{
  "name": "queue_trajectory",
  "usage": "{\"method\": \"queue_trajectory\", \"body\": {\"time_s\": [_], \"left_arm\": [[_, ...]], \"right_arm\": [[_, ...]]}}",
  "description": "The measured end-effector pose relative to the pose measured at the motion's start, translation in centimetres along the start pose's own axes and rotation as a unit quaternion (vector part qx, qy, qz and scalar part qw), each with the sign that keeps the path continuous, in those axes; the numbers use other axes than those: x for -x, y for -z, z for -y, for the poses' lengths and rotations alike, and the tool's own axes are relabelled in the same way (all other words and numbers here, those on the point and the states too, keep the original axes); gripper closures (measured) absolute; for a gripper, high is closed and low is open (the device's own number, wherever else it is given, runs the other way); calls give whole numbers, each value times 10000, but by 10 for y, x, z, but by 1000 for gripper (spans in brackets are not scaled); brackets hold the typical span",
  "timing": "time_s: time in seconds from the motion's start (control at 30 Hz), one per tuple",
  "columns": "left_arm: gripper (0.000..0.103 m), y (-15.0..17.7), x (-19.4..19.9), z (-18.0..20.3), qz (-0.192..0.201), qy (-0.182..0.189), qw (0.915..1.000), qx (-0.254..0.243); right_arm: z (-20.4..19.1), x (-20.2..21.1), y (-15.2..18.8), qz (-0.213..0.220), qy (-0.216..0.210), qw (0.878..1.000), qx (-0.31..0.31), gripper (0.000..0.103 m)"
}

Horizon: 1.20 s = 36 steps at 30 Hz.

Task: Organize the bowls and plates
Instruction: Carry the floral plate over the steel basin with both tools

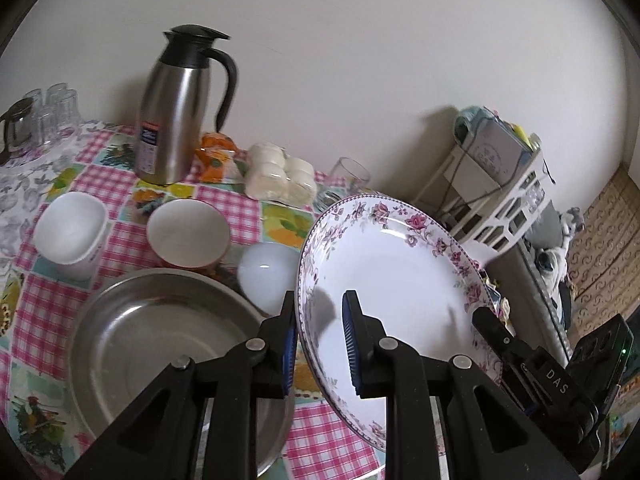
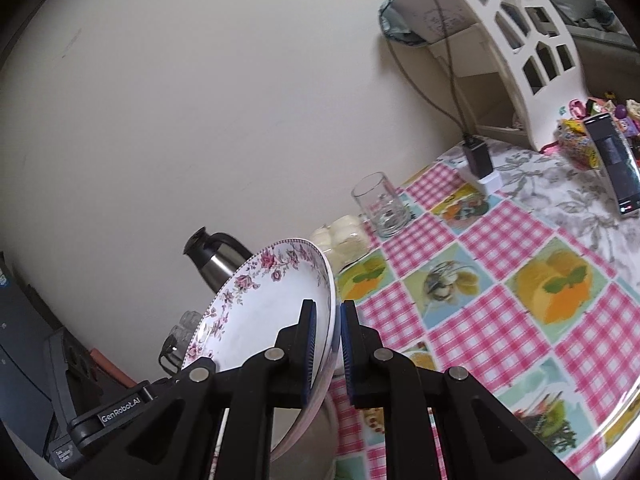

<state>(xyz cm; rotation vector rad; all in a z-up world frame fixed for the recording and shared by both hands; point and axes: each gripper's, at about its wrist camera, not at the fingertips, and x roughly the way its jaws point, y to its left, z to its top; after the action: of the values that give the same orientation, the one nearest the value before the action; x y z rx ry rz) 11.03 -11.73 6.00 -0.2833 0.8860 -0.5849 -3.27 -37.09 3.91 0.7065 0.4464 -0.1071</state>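
The left tongs (image 1: 320, 344) are seen pinching the near rim of a floral plate (image 1: 400, 276), one blue-padded finger behind the rim and the other on the plate's white face. The right tongs (image 2: 326, 350) are closed on the opposite rim of the same plate (image 2: 256, 312), so that the plate is held tilted above the worktop (image 2: 500, 320) between the two. The plate is shown as white and glossy, with a border of pink and purple flowers and a thin dotted edge line. Just beside and below its left edge a large steel basin (image 1: 160, 348) is seen, with a pale round bowl (image 1: 268, 276) at the basin's far rim. Farther back a red-sided bowl (image 1: 188, 236) and a white square cup (image 1: 72, 232) are set near each other. Behind these stand a steel flask with a black lid (image 1: 176, 108), an orange packet (image 1: 216, 156), a pack of white tubs (image 1: 280, 176) and a clear glass (image 2: 382, 204); a group of upturned glasses (image 1: 52, 116) is seen at the far left. To the right of the plate a broad stretch of cloth is left uncovered. The worktop is covered by a cloth of pink check and fruit squares, with a grey floral border. A white plastic basket (image 2: 520, 40) and a plug block (image 2: 480, 164) are placed at the far right, against a plain cream wall (image 2: 200, 100).
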Motion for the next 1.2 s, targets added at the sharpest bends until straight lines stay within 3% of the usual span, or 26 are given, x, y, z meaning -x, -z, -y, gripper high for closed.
{"method": "queue_trajectory", "body": {"time_s": [0.63,1.2], "left_arm": [[82,-8,37,-68,155,-441,9981,400],[82,-6,36,-115,-125,-978,9915,852]], "right_arm": [[-59,-38,35,-369,-412,9984,152,89],[-80,-75,67,-905,-375,9945,382,89]]}}
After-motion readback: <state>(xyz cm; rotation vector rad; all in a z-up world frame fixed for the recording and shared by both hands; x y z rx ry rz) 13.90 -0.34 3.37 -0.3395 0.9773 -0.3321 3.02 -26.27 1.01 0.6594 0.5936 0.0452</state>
